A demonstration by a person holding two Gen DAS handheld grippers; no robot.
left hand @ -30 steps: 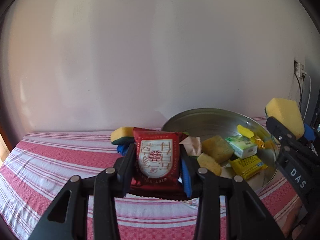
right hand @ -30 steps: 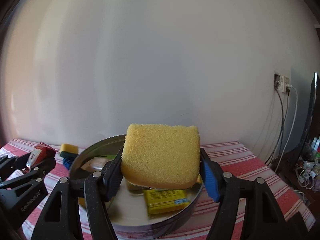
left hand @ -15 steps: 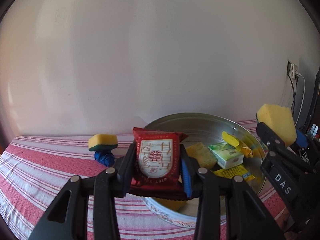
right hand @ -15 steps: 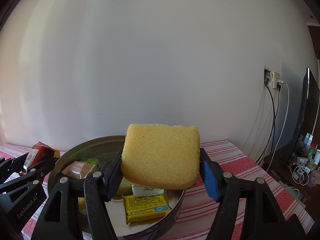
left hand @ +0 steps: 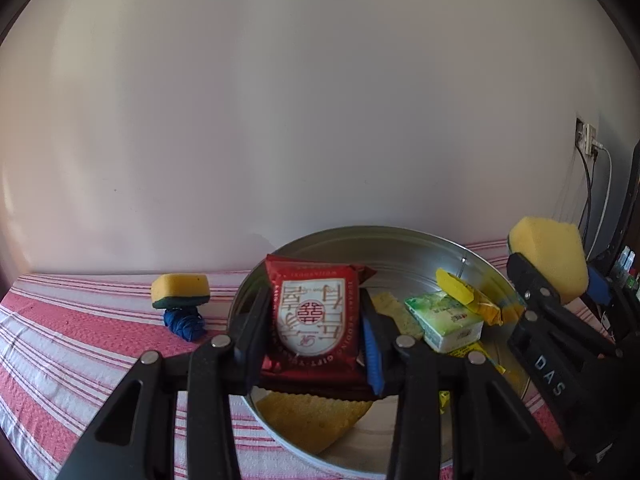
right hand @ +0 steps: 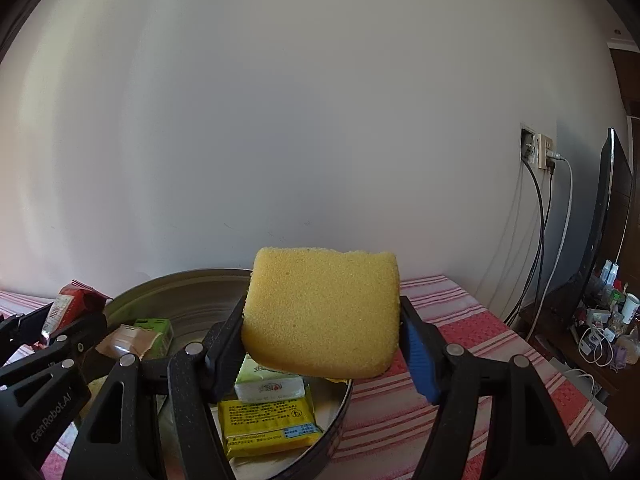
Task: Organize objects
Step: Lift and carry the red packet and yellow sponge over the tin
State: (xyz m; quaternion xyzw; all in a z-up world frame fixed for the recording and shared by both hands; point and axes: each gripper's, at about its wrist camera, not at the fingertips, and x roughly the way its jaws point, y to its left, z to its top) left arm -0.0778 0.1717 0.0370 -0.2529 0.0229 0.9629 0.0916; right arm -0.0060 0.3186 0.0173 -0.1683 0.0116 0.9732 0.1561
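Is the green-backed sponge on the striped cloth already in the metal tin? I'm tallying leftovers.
No, the green-backed sponge rests atop a blue object, outside the metal tin.

yellow sponge (right hand: 322, 314), red packet (left hand: 312, 318), red-striped tablecloth (left hand: 80, 336)

A red-and-white striped cloth (left hand: 72, 332) covers the table. Behind it rises a plain pale wall (right hand: 280, 120). On the wall to the right sits a socket (right hand: 540, 151), with cables (right hand: 538, 240) hanging down from it. At the far right stands a dark monitor (right hand: 610, 216), with small bottles and clutter (right hand: 608, 320) below it.
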